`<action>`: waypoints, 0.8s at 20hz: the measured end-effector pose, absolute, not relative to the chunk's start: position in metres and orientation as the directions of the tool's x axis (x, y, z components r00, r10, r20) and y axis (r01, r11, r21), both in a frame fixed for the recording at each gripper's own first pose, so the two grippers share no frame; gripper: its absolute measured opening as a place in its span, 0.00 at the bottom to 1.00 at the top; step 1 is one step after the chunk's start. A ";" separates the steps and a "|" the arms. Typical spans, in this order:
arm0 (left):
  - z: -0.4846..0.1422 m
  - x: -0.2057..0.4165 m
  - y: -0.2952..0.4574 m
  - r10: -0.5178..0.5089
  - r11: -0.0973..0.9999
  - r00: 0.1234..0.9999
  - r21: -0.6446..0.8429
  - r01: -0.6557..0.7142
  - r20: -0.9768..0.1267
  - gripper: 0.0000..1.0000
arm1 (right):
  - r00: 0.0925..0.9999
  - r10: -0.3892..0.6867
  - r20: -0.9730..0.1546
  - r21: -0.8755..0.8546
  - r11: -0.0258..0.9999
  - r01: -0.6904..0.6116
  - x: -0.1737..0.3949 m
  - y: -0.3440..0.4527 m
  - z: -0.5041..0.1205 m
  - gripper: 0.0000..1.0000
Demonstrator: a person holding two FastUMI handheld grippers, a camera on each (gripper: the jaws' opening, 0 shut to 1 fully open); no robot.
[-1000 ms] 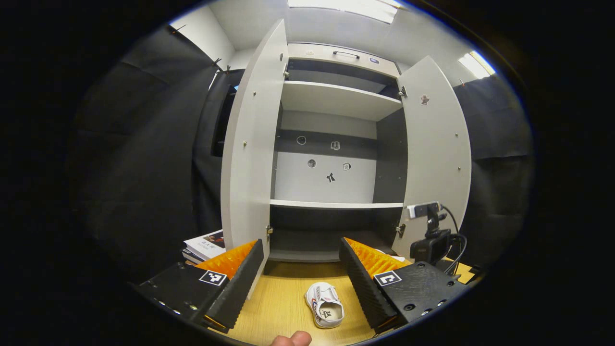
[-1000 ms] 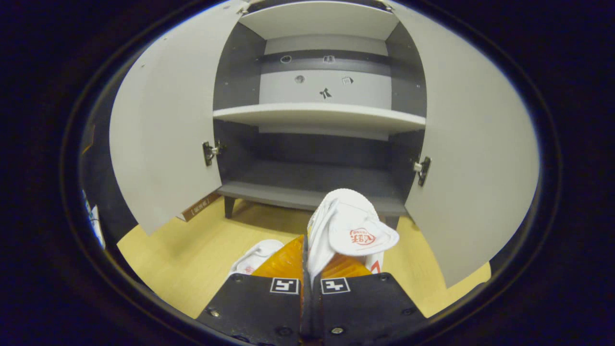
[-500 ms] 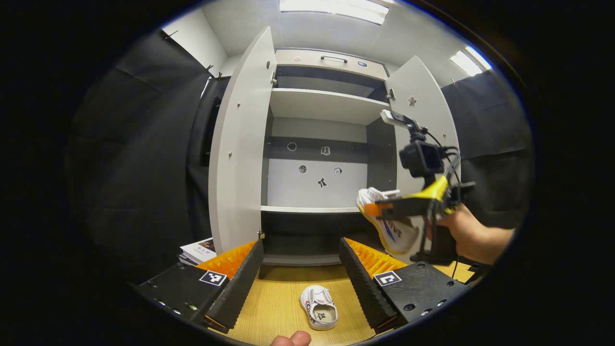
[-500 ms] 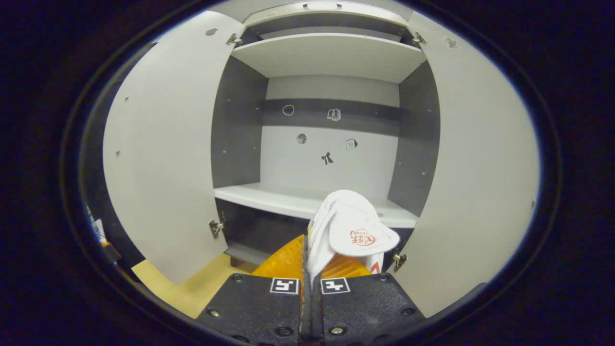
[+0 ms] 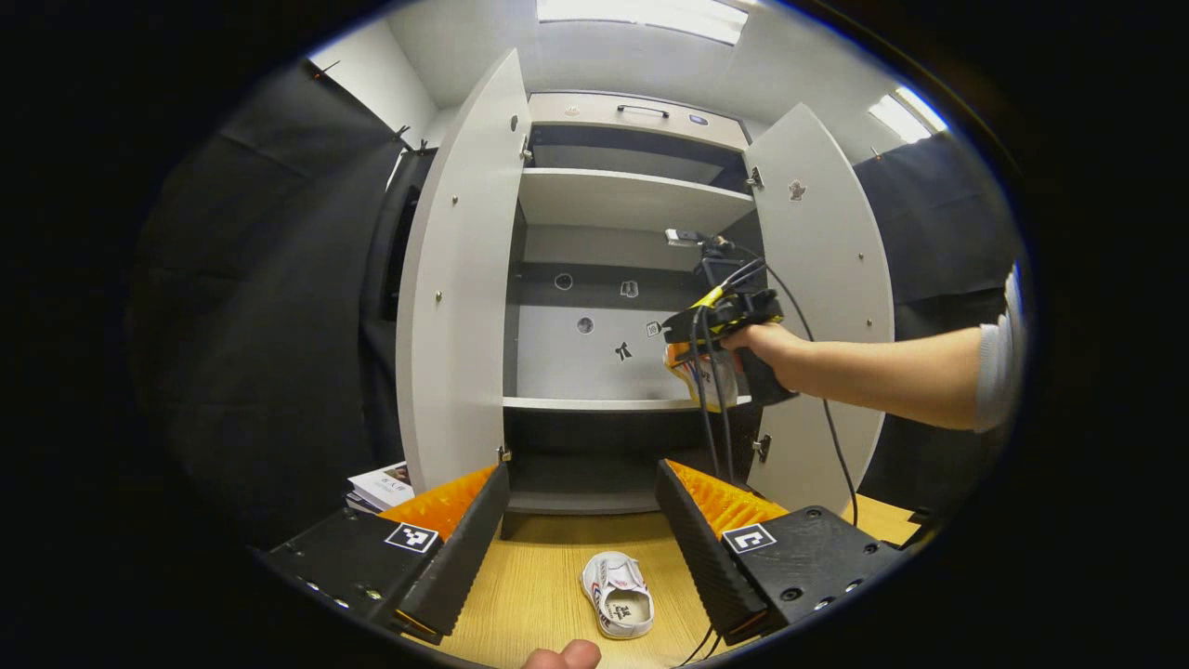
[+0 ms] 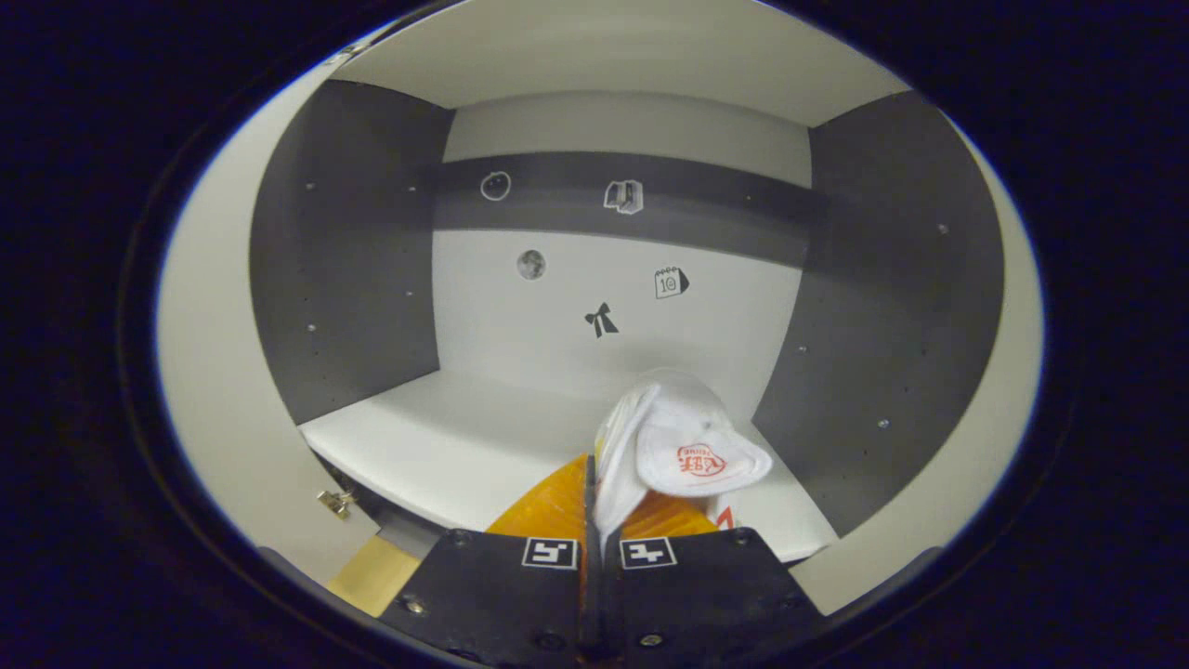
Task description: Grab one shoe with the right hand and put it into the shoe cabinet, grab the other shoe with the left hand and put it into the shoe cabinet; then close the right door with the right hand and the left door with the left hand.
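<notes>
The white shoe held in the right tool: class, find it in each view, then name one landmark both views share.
Left gripper view: the held shoe sits right of centre, pinched in the right tool at the middle shelf's right end.
Right gripper view: the shoe is low and centre-right, just above the tool's own fingers, over the white shelf.
Shared landmark: the black bow sticker on the cabinet's back panel.

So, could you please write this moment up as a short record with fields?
Right hand-held gripper: shut on a small white canvas shoe, held over the white middle shelf
Left hand-held gripper: open, above the wooden table
Second white shoe: lying on the table
Grey shoe cabinet: left door and right door open
</notes>
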State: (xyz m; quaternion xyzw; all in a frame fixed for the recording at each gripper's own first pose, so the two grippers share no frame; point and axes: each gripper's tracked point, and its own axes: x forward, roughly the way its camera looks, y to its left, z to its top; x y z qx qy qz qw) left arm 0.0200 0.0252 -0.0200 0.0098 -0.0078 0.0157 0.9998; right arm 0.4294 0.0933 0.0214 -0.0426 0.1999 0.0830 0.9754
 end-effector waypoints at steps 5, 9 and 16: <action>-0.034 0.025 0.035 0.063 0.998 0.998 0.023 -0.062 -0.024 0.95 | 0.858 0.099 -0.505 -0.067 0.986 -0.153 0.491 0.088 -0.001 0.04; -0.045 0.033 0.040 0.077 0.997 0.996 0.013 -0.076 -0.051 0.95 | 0.838 0.074 -0.540 -0.086 0.986 -0.142 0.516 0.089 -0.004 0.04; -0.045 0.036 0.046 0.093 0.995 0.995 0.031 -0.092 -0.045 0.95 | 0.798 0.021 -0.602 -0.139 0.981 -0.131 0.528 0.090 -0.026 0.22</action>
